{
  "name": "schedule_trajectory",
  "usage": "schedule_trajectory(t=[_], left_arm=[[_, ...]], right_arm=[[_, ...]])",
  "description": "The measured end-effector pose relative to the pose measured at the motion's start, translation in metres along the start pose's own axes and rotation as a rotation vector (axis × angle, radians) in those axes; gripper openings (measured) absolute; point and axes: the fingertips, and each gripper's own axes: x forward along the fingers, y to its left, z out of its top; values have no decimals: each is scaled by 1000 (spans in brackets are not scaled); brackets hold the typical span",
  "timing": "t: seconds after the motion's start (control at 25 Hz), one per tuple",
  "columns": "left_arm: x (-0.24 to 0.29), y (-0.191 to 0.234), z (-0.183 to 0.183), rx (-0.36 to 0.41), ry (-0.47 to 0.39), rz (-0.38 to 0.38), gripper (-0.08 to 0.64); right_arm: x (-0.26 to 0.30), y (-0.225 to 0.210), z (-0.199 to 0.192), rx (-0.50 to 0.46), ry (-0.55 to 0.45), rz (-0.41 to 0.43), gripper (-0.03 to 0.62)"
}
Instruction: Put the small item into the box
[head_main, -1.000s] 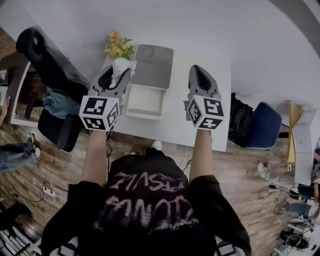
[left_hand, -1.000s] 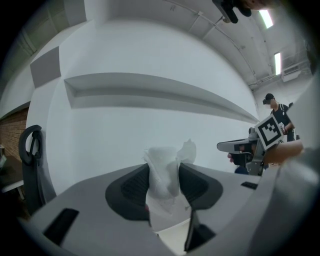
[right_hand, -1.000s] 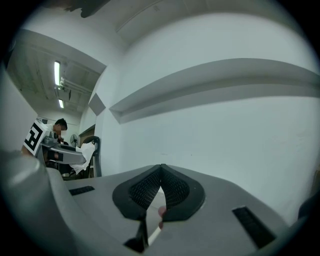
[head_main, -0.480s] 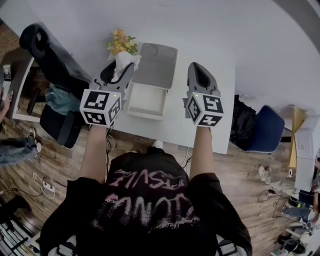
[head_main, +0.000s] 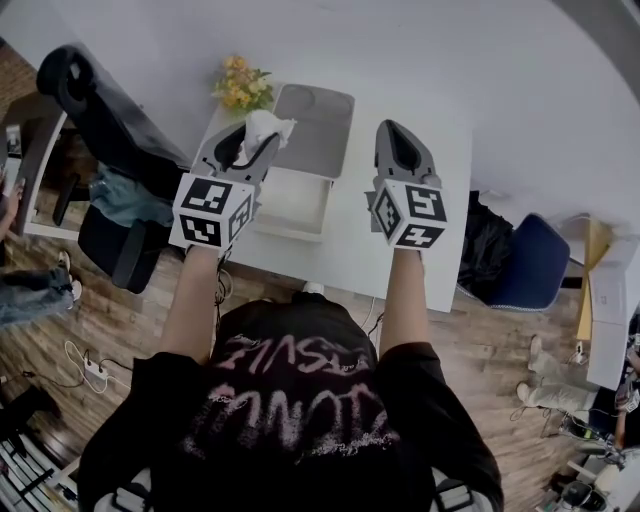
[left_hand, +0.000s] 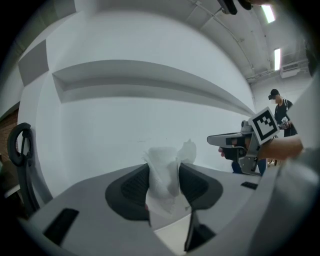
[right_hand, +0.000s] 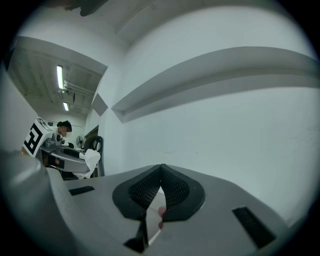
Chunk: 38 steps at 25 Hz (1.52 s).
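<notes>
Seen from your head, you stand at a white table (head_main: 440, 240), holding a gripper out in each hand.

Your left gripper (head_main: 256, 142) is clamped on a crumpled white tissue (left_hand: 163, 161). Its two dark pads (left_hand: 134, 186) press the tissue from both sides, and the tissue's top puffs out above them. From above, the tissue (head_main: 266, 126) is held up over the table at the left side of the box (head_main: 283, 229), beside the spot where the open white tray meets its grey lid (head_main: 318, 118). The lid lies flat behind the tray. The tissue is not inside the box.

Your right gripper (head_main: 393, 137) is closed, its pad tips meeting at a point (right_hand: 161, 167) with nothing gripped between them. It hangs over the table to the right of the box, apart from it.

Yellow flowers (head_main: 239, 84) stand at the table's far left corner, and a black office chair (head_main: 92, 100) sits to the left.
</notes>
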Motion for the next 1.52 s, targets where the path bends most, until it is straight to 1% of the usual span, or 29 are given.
schedule_trajectory(t=[0.16, 0.28, 0.48, 0.64, 0.92, 1.12, 1.24, 1.32, 1.52], left_arm=[[9, -5, -16, -10, 43, -16, 178], [15, -9, -35, -15, 97, -30, 179], [24, -22, -70, 0, 200, -65, 179], [30, -33, -91, -17, 266, -106, 179], [36, -43, -141, -25, 445, -168, 179], [41, -53, -173, -37, 580, -220, 179], [44, -57, -190, -24, 657, -243, 179], [45, -59, -199, -15, 697, -247, 179], [44, -66, -221, -28, 781, -267, 179]], right_arm=[[4, -4, -1, -4, -4, 8, 11], [6, -9, -3, -6, -2, 10, 11], [11, -12, -10, -7, 13, 24, 11], [15, -13, -12, -6, 17, 31, 9], [18, -16, -15, -17, 24, 25, 11], [20, -22, -18, -4, 30, 20, 11], [22, -25, -21, -1, 36, 15, 11], [23, -27, -22, -1, 39, 15, 11], [22, -32, -26, 8, 46, 10, 11]])
